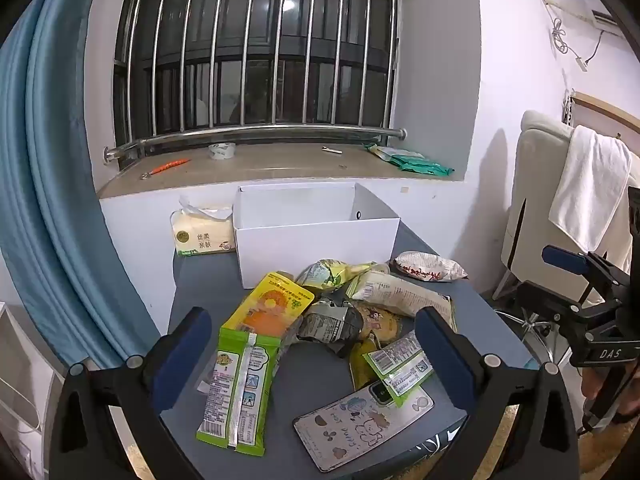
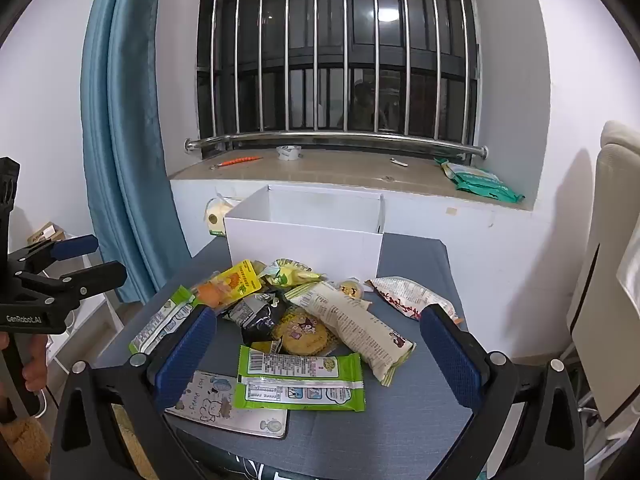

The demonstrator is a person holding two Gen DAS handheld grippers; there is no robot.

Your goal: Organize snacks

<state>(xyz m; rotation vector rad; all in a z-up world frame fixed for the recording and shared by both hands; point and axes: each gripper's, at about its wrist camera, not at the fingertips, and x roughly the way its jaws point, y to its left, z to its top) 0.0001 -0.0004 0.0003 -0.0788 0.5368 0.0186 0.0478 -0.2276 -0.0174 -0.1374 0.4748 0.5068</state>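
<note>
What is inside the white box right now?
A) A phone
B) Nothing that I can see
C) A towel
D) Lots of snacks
B: the white box shows only bare white walls inside, though its floor is hidden, while the snacks still lie in a pile on the table in front of it.

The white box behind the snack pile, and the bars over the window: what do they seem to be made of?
The white box looks like matte cardboard or paperboard: thin flat walls, crisp folded corners, no shine. The window bars look like polished steel tubing: silvery, with bright highlights along each round bar, though the exact metal cannot be told.
</note>
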